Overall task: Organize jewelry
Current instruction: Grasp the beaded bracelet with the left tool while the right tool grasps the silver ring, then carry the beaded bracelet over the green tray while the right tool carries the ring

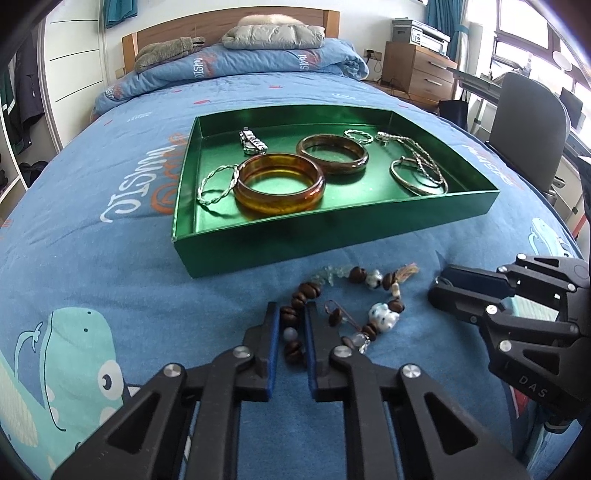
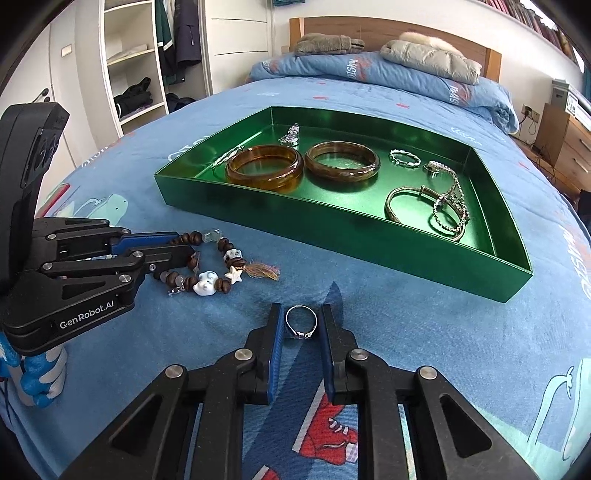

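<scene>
The left gripper (image 1: 291, 332) is seen clamped on the near-left side of a beaded bracelet (image 1: 347, 302), which lies on the blue bedspread (image 1: 110, 240) in front of the tray; brown beads are pinched between its blue pads. In the right wrist view, the right gripper (image 2: 302, 325) is closed around a silver ring (image 2: 301, 325), whose band is touched by both pads on the bedspread.

A green tray (image 1: 332, 236) is set at 12 o'clock from both grippers, and its near wall stands between them and its contents. Inside the tray, 2 amber bangles (image 1: 280, 184) are placed side by side near the middle. A twisted silver bangle (image 1: 218, 188) leans against the left one at 9 o'clock, and a wristwatch (image 1: 253, 142) is found at 11 o'clock. At 3 o'clock, a plain metal bangle (image 1: 417, 177) is overlapped by a silver chain (image 1: 417, 151), with a small silver ring-like piece (image 1: 358, 136) behind.

At the head of the bed, a folded quilt (image 1: 258, 62) is topped by a grey padded jacket (image 1: 273, 35). A wooden drawer unit (image 1: 421, 70) and a grey chair (image 1: 528, 122) are seen at 2 o'clock.
</scene>
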Demonstrator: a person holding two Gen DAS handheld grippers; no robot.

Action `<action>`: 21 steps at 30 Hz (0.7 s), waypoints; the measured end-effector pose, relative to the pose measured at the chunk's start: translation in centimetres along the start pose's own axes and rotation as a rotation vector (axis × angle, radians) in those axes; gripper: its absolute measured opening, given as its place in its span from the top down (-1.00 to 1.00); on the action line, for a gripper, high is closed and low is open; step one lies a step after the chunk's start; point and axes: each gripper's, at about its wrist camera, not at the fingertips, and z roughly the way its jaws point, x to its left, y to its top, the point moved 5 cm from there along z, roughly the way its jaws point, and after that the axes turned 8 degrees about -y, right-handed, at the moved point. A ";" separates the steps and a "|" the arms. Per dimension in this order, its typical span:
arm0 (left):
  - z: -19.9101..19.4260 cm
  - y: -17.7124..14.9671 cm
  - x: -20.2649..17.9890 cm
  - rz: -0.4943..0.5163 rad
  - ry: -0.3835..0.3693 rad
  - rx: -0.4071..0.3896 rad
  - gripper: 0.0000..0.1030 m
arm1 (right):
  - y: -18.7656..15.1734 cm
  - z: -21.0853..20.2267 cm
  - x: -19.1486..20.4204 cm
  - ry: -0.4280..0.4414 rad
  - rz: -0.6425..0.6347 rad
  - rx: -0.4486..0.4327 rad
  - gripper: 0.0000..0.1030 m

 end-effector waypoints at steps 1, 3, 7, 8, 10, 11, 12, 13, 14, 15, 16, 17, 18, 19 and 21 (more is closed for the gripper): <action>0.0 0.0 0.0 -0.001 -0.001 -0.001 0.78 | 0.0 0.0 0.0 -0.001 -0.001 -0.002 0.65; -0.1 0.0 -0.1 -0.004 -0.002 -0.003 0.79 | 0.0 -0.1 0.0 -0.001 0.002 -0.006 0.66; -0.4 0.1 -0.3 -0.010 -0.014 -0.002 0.84 | 0.1 -0.4 0.1 -0.002 -0.002 -0.015 0.66; -0.6 0.2 -0.4 -0.010 -0.019 -0.005 0.84 | 0.0 -0.5 0.1 0.002 0.002 -0.017 0.66; -1.1 0.3 -0.5 -0.006 -0.024 -0.013 0.84 | 0.1 -0.8 -0.1 0.012 0.017 -0.022 0.66; -1.4 0.4 -0.7 -0.002 -0.025 -0.017 0.84 | 0.1 -1.0 -0.1 0.014 0.020 -0.026 0.67; -1.7 0.6 -0.8 0.000 -0.026 -0.024 0.84 | 0.2 -1.3 -0.1 0.015 0.020 -0.031 0.67; -2.1 0.8 -0.9 0.003 -0.029 -0.033 0.84 | 0.3 -1.6 -0.1 0.015 0.021 -0.039 0.67; -2.5 1.0 -1.0 0.004 -0.031 -0.042 0.84 | 0.5 -1.9 -0.2 0.017 0.026 -0.047 0.67; -3.0 1.2 -1.2 0.004 -0.035 -0.051 0.84 | 0.6 -2.2 -0.2 0.020 0.034 -0.056 0.67; -3.4 1.4 -1.3 0.003 -0.039 -0.059 0.84 | 0.7 -2.6 -0.3 0.020 0.042 -0.065 0.67; -3.8 1.6 -1.4 0.002 -0.045 -0.065 0.84 | 0.7 -2.9 -0.4 0.021 0.049 -0.073 0.67; -4.2 1.9 -1.5 0.002 -0.052 -0.073 0.84 | 0.8 -3.3 -0.5 0.022 0.056 -0.082 0.67; -4.6 2.1 -1.7 0.005 -0.057 -0.081 0.84 | 0.9 -3.7 -0.6 0.022 0.061 -0.090 0.67; -5.2 2.6 -1.7 0.007 -0.055 -0.094 0.84 | 1.2 -4.4 -0.9 0.017 0.067 -0.104 0.67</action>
